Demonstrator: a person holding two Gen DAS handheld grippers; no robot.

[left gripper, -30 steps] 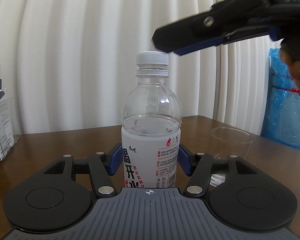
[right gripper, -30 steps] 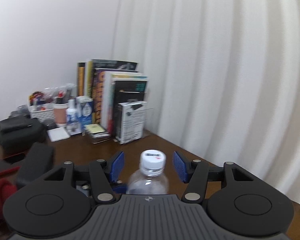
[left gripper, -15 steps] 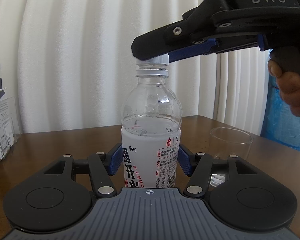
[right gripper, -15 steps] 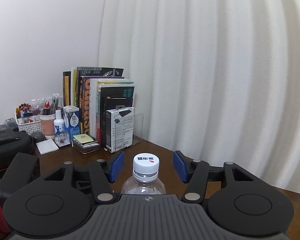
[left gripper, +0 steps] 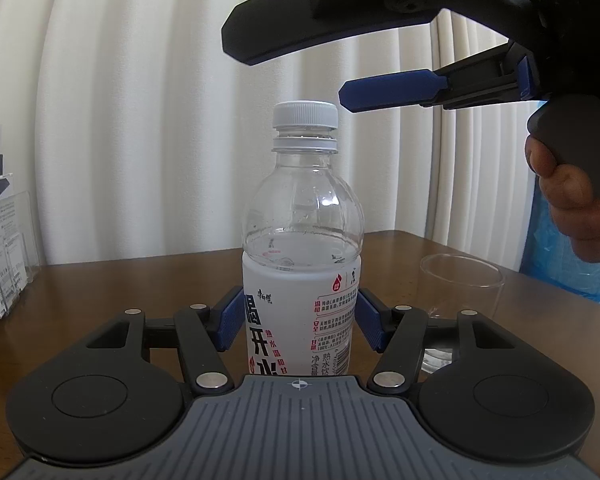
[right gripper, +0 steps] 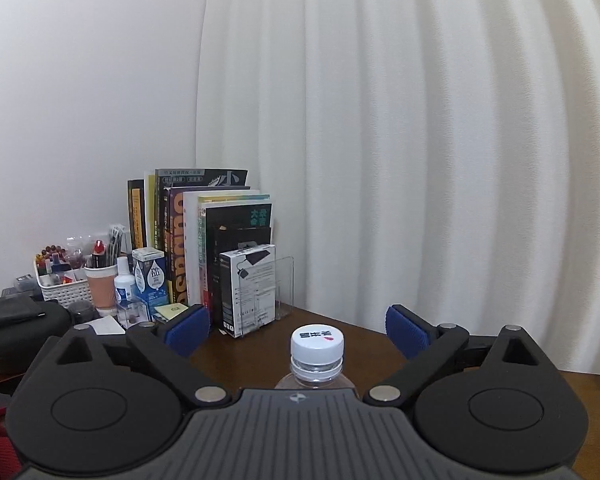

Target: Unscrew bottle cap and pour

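Clear plastic, part-filled with water, the bottle (left gripper: pixel 302 264) stands upright on the brown table (left gripper: pixel 140 280), clamped at its label between the blue pads of the left gripper (left gripper: pixel 300 322). Its white cap (left gripper: pixel 305 114) is on, a gap showing above the neck ring, so it may already be partly loosened. The right gripper (right gripper: pixel 298 330) hovers spread wide, the cap between its pads but touching neither. Risk from here, as I judge it: if the jaws close too high or off-centre they may slip on the ribbed cap, or the twist could turn the bottle inside the left grip and slosh water. Only the left wrist view shows the empty glass (left gripper: pixel 460 292) just beside the bottle, near enough to be knocked. Only the right wrist view shows the cap's printed top and the books (right gripper: pixel 204 236) behind.
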